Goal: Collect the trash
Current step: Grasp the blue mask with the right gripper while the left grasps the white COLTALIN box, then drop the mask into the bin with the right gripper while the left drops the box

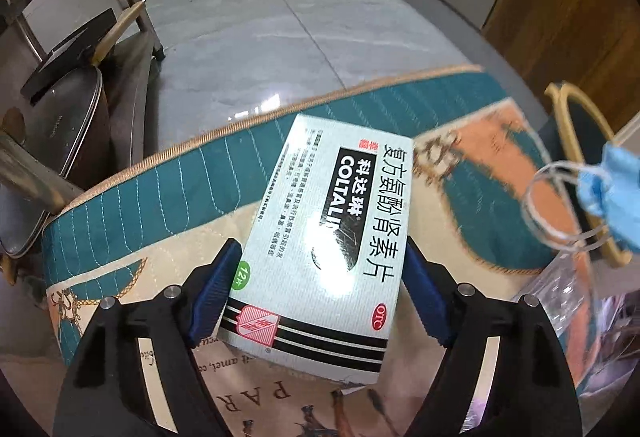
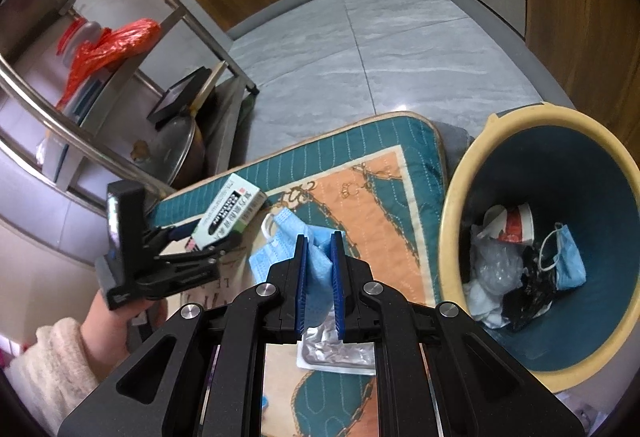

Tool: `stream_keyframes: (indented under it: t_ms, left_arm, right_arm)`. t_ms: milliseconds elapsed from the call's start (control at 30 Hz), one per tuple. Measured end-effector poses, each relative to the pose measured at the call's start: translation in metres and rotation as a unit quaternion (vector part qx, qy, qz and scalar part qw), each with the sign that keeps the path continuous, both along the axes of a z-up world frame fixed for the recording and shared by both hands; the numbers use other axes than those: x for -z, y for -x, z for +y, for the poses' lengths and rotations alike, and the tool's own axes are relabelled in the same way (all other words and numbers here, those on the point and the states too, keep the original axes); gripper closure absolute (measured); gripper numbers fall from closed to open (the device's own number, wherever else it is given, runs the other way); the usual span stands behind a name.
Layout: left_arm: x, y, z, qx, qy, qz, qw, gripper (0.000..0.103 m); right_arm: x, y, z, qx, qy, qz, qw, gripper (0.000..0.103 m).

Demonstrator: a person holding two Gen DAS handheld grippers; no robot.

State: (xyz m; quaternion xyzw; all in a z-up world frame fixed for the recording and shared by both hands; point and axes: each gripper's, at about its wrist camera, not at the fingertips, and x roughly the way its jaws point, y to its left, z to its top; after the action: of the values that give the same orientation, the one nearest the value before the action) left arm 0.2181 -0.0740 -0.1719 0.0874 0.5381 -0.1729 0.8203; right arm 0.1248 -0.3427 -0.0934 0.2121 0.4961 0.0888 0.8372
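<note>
The box point(image 1: 320, 237) is seen at the centre of the left view, between the pads of the left tool point(image 1: 320, 273), which touch its sides. A blue mask point(image 2: 316, 261) is clenched in the right tool point(image 2: 319, 277), left of the bin point(image 2: 452, 221) with trash.

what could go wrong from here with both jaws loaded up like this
1. The left gripper has the medicine box between its jaws only near one end, so most of the box sticks out and could tip or slip on the way to the bin.
2. The right gripper pinches just a fold of the blue mask; its dangling part and ear loops could snag or miss the rim.
3. The foil blister pack below could get forgotten.
</note>
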Motion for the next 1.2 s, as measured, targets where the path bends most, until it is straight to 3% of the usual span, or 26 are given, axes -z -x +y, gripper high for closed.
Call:
stream_keyframes:
  t_ms: [267, 333, 467, 567, 633, 700, 800, 900, 967, 1200]
  left_arm:
    - [-0.033, 0.008, -0.02, 0.017, 0.054, -0.033, 0.9979, 0.031]
    - [-0.04, 0.01, -0.028, 0.025, 0.069, -0.033, 0.9967, 0.068]
    - [-0.036, 0.012, -0.038, 0.037, 0.052, -0.02, 0.9978, 0.069]
    - [-0.029, 0.01, -0.033, 0.033, 0.038, -0.013, 0.9986, 0.062]
    - [-0.029, 0.009, -0.027, 0.026, 0.037, -0.014, 0.9989, 0.029]
    - [-0.028, 0.01, -0.022, 0.019, 0.035, -0.024, 0.9989, 0.022]
    - [-0.02, 0.005, -0.017, 0.008, 0.04, -0.011, 0.9991, 0.014]
    - [0.0, 0.001, -0.021, -0.007, 0.04, 0.03, 0.9987, 0.013]
    - [0.013, 0.002, -0.032, 0.004, 0.019, 0.042, 0.9989, 0.013]
    - [0.028, 0.005, -0.055, 0.028, -0.036, 0.025, 0.9986, 0.006]
  right_arm:
    - [-0.009, 0.002, -0.015, 0.027, 0.001, -0.012, 1.0, 0.091]
    - [-0.012, 0.004, -0.019, 0.033, 0.004, -0.015, 0.999, 0.091]
    - [-0.008, 0.007, -0.025, 0.039, 0.013, -0.009, 0.999, 0.091]
    - [-0.007, 0.009, -0.03, 0.048, 0.015, -0.007, 0.999, 0.091]
    - [-0.006, 0.009, -0.032, 0.05, 0.013, -0.007, 0.999, 0.091]
    - [-0.004, 0.008, -0.032, 0.052, 0.011, -0.004, 0.999, 0.091]
    - [0.0, 0.006, -0.03, 0.048, 0.008, 0.001, 0.999, 0.091]
    - [0.001, 0.006, -0.028, 0.042, 0.008, 0.003, 0.999, 0.091]
    - [0.003, 0.005, -0.029, 0.043, 0.005, 0.005, 0.999, 0.091]
    - [0.0, 0.007, -0.031, 0.035, 0.007, 0.002, 0.999, 0.091]
